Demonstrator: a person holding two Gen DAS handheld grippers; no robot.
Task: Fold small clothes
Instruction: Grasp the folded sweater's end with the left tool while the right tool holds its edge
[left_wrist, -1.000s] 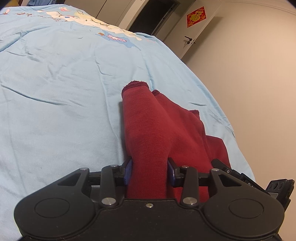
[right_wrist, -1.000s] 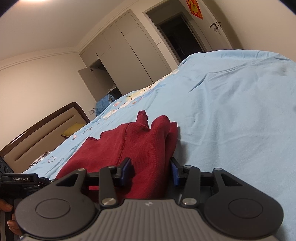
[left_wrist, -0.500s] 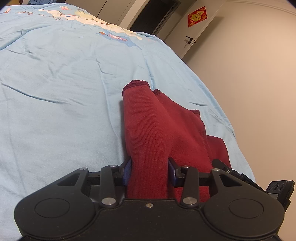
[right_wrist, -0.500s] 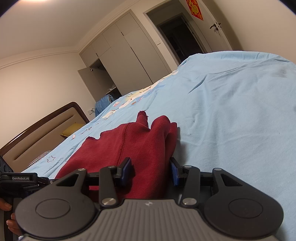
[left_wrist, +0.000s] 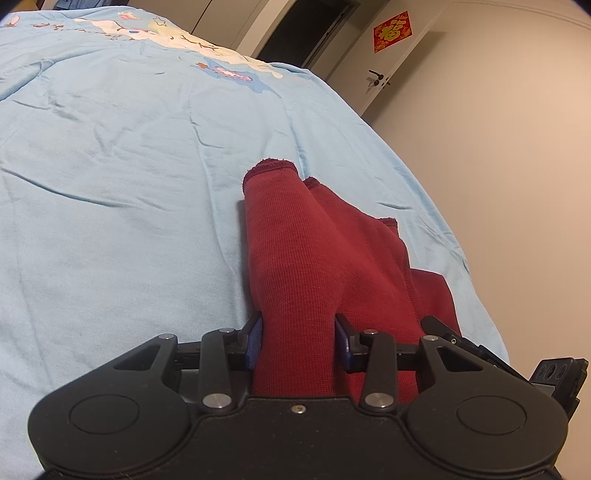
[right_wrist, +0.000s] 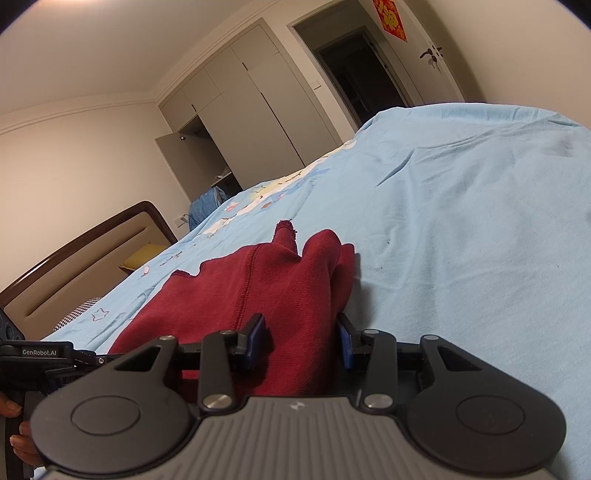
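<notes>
A dark red knit garment (left_wrist: 314, 258) lies bunched on the light blue bedsheet (left_wrist: 129, 184), close to the bed's right edge. My left gripper (left_wrist: 298, 343) is shut on a raised fold of it, and the cloth fills the gap between the blue pads. In the right wrist view the same garment (right_wrist: 280, 284) rises in a ridge into my right gripper (right_wrist: 301, 341), which is shut on another fold. The part of the cloth under both grippers is hidden. A hand (right_wrist: 18, 439) holds the left gripper's body (right_wrist: 37, 354) at the far left.
The bed's edge (left_wrist: 461, 258) drops off just right of the garment, with a beige wall beyond. A wooden headboard (right_wrist: 74, 258) and a yellow pillow (right_wrist: 138, 258) are far left. Grey wardrobes (right_wrist: 240, 110) and a dark doorway (right_wrist: 354, 66) stand behind the bed.
</notes>
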